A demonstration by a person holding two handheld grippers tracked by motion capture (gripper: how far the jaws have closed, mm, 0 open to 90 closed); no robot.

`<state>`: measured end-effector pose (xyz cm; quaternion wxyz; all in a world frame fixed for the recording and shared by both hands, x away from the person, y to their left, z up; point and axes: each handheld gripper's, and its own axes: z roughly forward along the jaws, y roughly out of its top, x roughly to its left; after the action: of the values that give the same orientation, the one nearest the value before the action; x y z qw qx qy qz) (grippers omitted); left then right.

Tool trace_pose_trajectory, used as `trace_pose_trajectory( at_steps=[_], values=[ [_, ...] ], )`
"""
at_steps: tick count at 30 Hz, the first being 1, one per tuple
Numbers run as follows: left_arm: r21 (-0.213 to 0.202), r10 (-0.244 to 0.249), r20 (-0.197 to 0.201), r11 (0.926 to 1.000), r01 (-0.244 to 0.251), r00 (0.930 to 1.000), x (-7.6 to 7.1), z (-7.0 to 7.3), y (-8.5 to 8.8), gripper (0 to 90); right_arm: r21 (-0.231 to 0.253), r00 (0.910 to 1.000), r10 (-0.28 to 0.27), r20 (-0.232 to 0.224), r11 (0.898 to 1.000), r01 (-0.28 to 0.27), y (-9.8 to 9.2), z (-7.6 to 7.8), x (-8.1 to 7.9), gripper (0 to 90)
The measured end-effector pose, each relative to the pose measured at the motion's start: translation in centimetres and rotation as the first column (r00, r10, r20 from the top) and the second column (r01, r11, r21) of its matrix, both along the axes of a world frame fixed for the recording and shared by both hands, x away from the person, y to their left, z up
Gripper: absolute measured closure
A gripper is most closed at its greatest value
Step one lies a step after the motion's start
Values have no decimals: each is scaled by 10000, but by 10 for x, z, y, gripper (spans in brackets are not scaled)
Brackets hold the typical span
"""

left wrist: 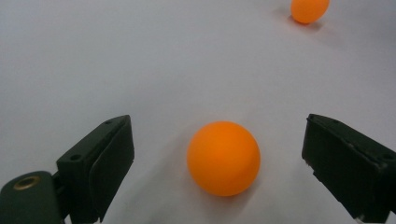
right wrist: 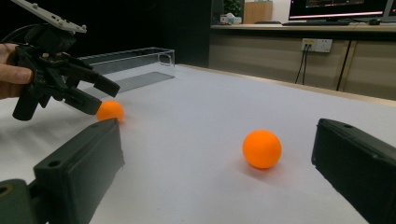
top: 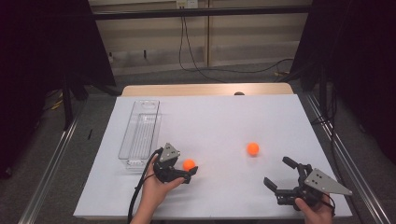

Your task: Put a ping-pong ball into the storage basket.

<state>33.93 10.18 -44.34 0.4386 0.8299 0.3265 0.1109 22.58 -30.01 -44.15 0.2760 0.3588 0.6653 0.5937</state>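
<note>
Two orange balls lie on the white table top (top: 210,116). The nearer ball (top: 189,164) (left wrist: 223,157) (right wrist: 110,111) sits between the jaws of my left gripper (top: 190,169) (left wrist: 218,133) (right wrist: 105,99). That gripper is open, with a gap on each side of the ball, and is held low over the table. The other ball (top: 252,148) (left wrist: 309,9) (right wrist: 262,148) rests alone near the middle right. My right gripper (top: 277,171) (right wrist: 218,130) stands open at the front right, pointing toward this ball, which lies a little ahead of its jaws.
A long clear plastic bin (top: 126,140) (right wrist: 140,58) lies on the left of the table, just beyond the left gripper. The table's front edge runs close behind both hands. Black frame rails flank the table.
</note>
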Motion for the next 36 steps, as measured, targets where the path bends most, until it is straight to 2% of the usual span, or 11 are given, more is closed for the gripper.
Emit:
trace_pose_trajectory(
  at_steps=[13, 36],
  values=[
    [-127, 126, -68, 9998, -126, 9999, 2, 0, 1, 100, 40, 10000, -20, -48, 10000, 20, -1, 0, 1, 15],
    [193, -56, -210, 9998, 60, 9998, 4, -3, 0, 167, 83, 10000, -1, -13, 10000, 1, -1, 0, 1, 16]
  ],
)
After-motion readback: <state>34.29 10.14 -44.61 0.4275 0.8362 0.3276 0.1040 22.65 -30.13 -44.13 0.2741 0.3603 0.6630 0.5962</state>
